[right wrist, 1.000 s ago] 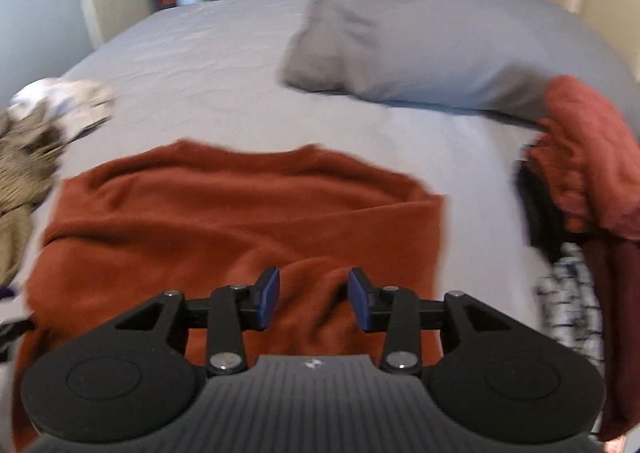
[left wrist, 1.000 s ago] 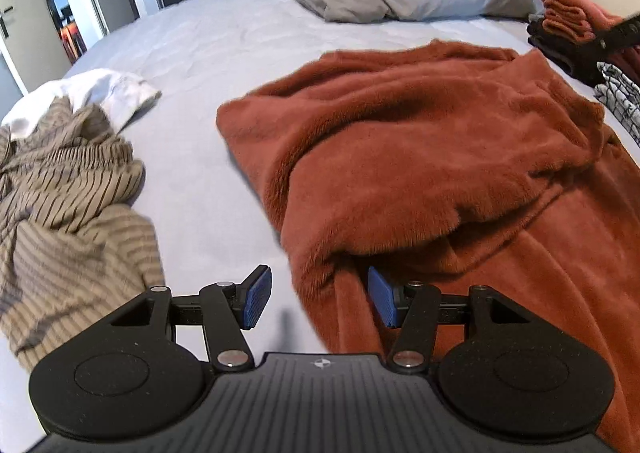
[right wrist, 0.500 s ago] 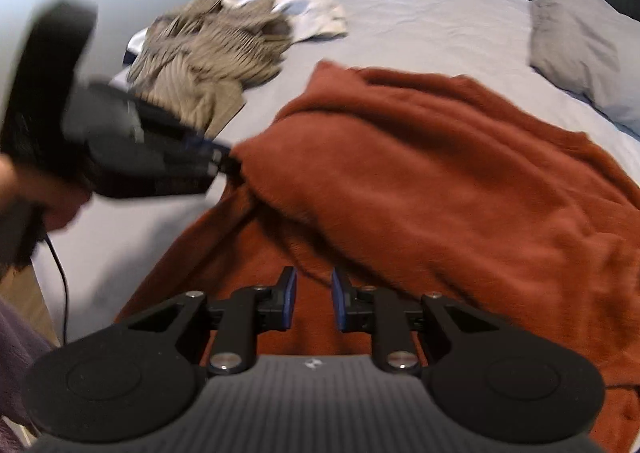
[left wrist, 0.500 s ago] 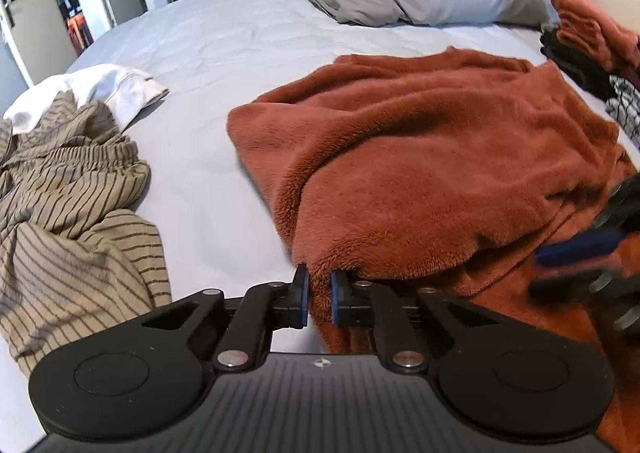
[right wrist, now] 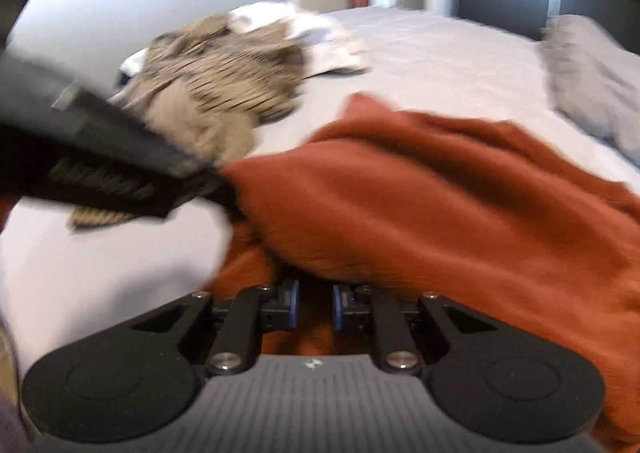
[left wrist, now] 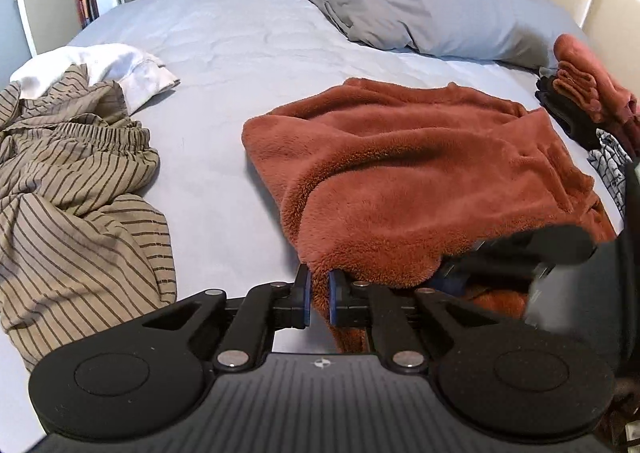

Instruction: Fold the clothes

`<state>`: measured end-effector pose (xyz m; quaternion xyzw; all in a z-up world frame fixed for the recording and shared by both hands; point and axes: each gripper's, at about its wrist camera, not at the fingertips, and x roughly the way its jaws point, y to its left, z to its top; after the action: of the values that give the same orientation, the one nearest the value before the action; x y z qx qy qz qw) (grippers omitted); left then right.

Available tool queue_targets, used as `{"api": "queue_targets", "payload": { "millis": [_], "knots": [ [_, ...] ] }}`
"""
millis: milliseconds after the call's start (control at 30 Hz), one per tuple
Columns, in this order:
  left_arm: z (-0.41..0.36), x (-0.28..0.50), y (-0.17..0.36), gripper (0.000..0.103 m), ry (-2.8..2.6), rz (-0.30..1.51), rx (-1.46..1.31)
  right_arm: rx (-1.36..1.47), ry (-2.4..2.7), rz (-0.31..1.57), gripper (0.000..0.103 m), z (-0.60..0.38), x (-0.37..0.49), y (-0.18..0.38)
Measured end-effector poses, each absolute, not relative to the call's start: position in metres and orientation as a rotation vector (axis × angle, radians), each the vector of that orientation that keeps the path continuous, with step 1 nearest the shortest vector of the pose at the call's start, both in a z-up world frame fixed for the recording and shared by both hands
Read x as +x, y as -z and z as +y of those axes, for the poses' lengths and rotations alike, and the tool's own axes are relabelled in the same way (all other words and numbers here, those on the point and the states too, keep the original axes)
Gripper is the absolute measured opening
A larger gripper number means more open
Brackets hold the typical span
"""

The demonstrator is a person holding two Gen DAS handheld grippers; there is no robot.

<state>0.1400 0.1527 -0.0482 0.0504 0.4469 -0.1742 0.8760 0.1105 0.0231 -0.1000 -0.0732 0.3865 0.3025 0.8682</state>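
A rust-red fleece garment (left wrist: 420,173) lies partly folded over itself on the grey bed (left wrist: 240,53). My left gripper (left wrist: 319,303) is shut on its near left corner and holds the edge lifted. It also shows in the right wrist view (right wrist: 120,169), blurred, at the left. My right gripper (right wrist: 315,305) is nearly shut with the fleece (right wrist: 440,205) between its pads, under the same near edge. It shows blurred in the left wrist view (left wrist: 520,261), tucked under the fold at the right.
A heap of striped tan clothes (left wrist: 68,193) and a white cloth (left wrist: 108,65) lie at the left. Grey pillows (left wrist: 420,13) lie at the head. A stack of folded clothes (left wrist: 584,109) sits at the far right by the headboard.
My left gripper closed on the fleece's near corner and lifted it. My right gripper swung round to the near edge, narrowed its jaws, and moved under the fold.
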Motion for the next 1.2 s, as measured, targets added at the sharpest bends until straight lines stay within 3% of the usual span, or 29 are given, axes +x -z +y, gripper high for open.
{"api": "queue_targets", "payload": {
  "millis": [200,400,500,600,767,1100,1133,1200],
  "knots": [
    [0.153,0.134,0.063,0.007,0.391,0.935,0.148,-0.243,-0.652,0.845,0.021,0.027,0.107,0.105],
    [0.161,0.13,0.074,0.008,0.431,0.917,0.139,-0.238,-0.705,0.874,0.023,-0.007,0.107,0.066],
    [0.166,0.129,0.078,0.009,0.444,0.906,0.117,-0.227,-0.692,0.837,0.031,-0.018,0.123,0.038],
    [0.169,0.13,0.081,0.012,0.436,0.907,0.073,-0.214,-0.653,0.783,0.049,-0.015,0.158,0.016],
    [0.17,0.13,0.083,0.02,0.407,0.934,0.097,-0.257,-0.664,0.778,0.05,0.013,0.215,0.014],
    [0.149,0.152,0.075,0.02,0.358,1.077,0.151,-0.385,-0.691,0.908,0.043,0.073,0.277,0.046],
    [0.147,0.154,0.076,0.02,0.354,1.083,0.158,-0.392,-0.69,0.922,0.04,0.075,0.28,0.049],
    [0.147,0.159,0.077,0.02,0.345,1.108,0.162,-0.403,-0.69,0.952,0.019,0.08,0.286,0.055]
  ]
}}
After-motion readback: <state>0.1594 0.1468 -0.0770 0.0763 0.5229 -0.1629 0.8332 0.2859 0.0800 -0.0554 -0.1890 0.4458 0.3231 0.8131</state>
